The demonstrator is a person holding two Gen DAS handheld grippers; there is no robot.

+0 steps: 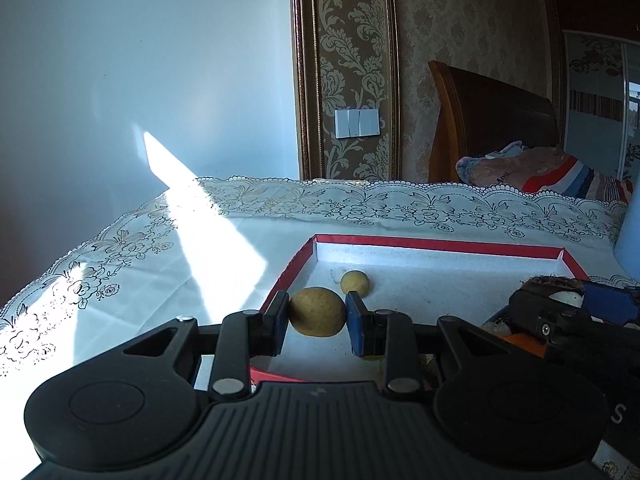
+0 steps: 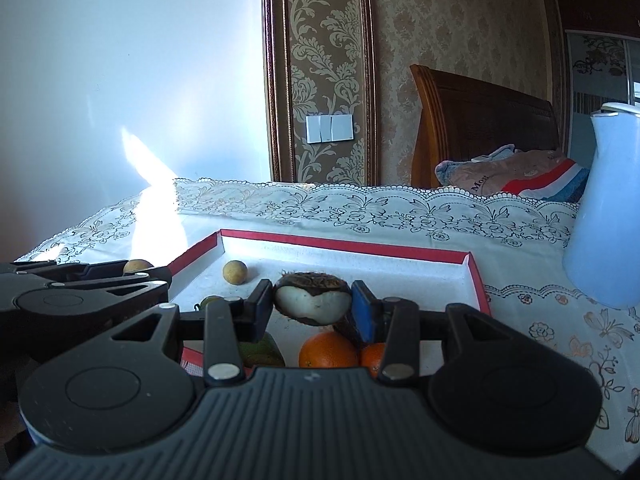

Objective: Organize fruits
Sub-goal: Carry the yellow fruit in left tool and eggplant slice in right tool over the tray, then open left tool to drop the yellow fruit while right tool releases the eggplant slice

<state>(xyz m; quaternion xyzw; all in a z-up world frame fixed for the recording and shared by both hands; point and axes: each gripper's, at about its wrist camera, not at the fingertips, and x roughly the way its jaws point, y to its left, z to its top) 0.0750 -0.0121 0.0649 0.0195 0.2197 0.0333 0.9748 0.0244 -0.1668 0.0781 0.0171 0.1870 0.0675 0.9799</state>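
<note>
My left gripper (image 1: 317, 314) is shut on a round tan longan (image 1: 317, 311) above the near left corner of a red-rimmed white tray (image 1: 432, 245). A second longan (image 1: 354, 282) lies on the tray floor behind it. My right gripper (image 2: 313, 305) is shut on a dark-skinned, partly peeled white fruit (image 2: 312, 298) over the tray's (image 2: 344, 245) near part; it also shows in the left wrist view (image 1: 554, 286). Below it lie two oranges (image 2: 327, 350), a green fruit (image 2: 260, 352) and a loose longan (image 2: 235, 271). The left gripper (image 2: 138, 270) shows at the left.
The tray sits on a lace-patterned tablecloth (image 2: 400, 212). A pale blue jug (image 2: 610, 208) stands at the right beside the tray. A bed with a wooden headboard (image 2: 480, 128) and folded bedding lies behind the table. Sunlight strikes the cloth at the left.
</note>
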